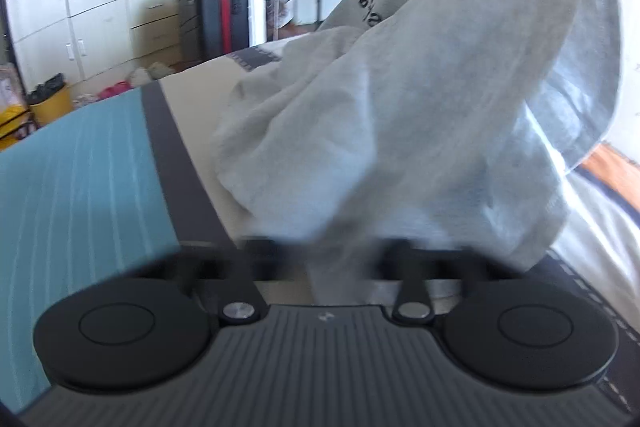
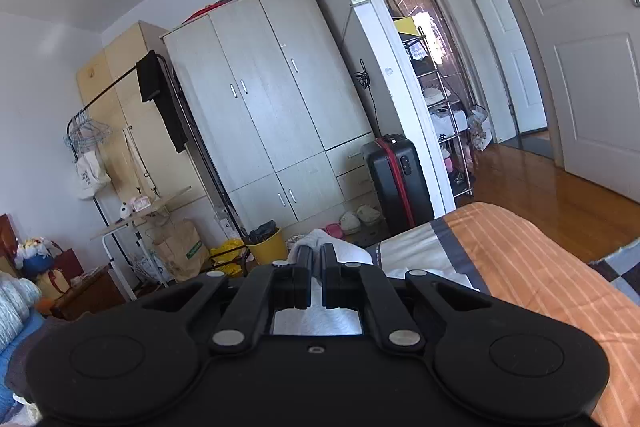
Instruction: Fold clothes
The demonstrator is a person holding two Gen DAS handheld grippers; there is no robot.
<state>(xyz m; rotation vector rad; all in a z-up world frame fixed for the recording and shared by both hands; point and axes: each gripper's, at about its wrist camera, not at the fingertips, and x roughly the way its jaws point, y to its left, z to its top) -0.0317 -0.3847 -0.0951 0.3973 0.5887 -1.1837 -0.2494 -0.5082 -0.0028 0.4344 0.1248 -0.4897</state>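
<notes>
One pale grey garment (image 1: 400, 115), printed with dark lettering, was pinched in the left tongs (image 1: 332, 259); their jaws stood closed on a bunched fold, and the cloth rose up and away to the right above the bed (image 1: 88, 163). The right tongs (image 2: 316, 259) were likewise clamped shut on white cloth (image 2: 320, 241) at their tips, raised above the bed's foot. Bed cover: one teal panel, one beige, one orange, parted by dark bands. Open wood floor (image 2: 532, 175) lay past the bed edge toward one white door (image 2: 592, 79). Beyond the foot stood one black suitcase (image 2: 396, 183), one yellow bucket (image 2: 266, 247) and one three-door wardrobe (image 2: 264, 99).
</notes>
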